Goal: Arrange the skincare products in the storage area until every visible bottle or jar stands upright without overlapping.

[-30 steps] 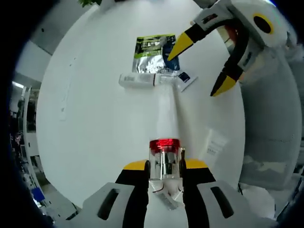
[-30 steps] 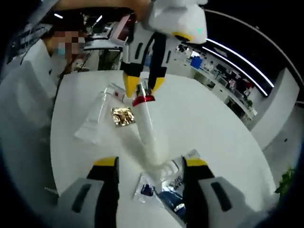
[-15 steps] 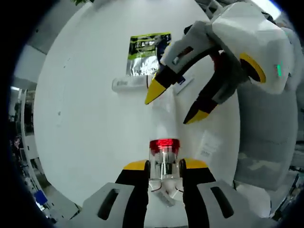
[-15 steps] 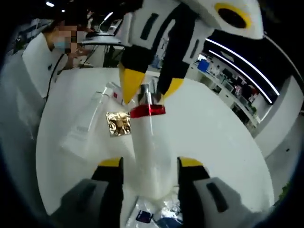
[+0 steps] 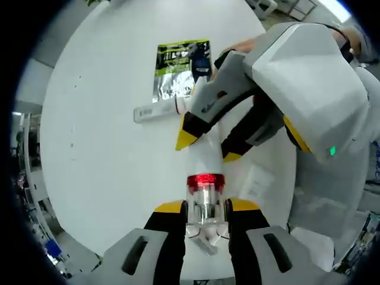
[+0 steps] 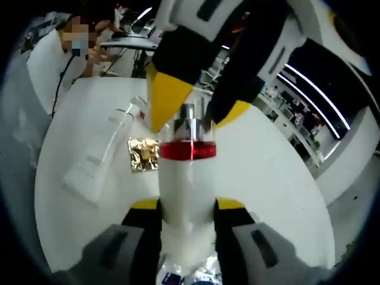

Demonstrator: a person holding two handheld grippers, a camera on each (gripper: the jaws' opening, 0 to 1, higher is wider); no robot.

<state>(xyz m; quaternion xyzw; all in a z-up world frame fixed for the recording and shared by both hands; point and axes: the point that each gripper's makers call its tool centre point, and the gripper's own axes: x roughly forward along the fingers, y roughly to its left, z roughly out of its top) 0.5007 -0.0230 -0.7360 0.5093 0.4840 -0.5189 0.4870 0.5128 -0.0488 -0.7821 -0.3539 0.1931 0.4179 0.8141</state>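
Observation:
A white bottle [image 5: 205, 165] with a red band and a clear pump cap is held off the white table [image 5: 107, 172] between both grippers. My left gripper [image 5: 206, 208] is shut on the clear cap end. In the left gripper view my right gripper [image 5: 208, 147] comes in from the right, its yellow-tipped jaws pressed on either side of the white body. The right gripper view has the bottle [image 6: 187, 184] rising between my right gripper's [image 6: 187, 205] jaws, which touch its sides. The left gripper [image 6: 190, 119] clamps the cap from above.
A white tube [image 5: 157, 111] and a green and black sachet [image 5: 178, 68] lie on the far part of the table. A clear tube [image 6: 104, 157] and a gold sachet [image 6: 144, 154] lie at the left. A person [image 6: 77, 53] sits beyond the table.
My right gripper has moved in over the bottle's body and its jaws have narrowed onto it. The left gripper has kept its hold on the cap.

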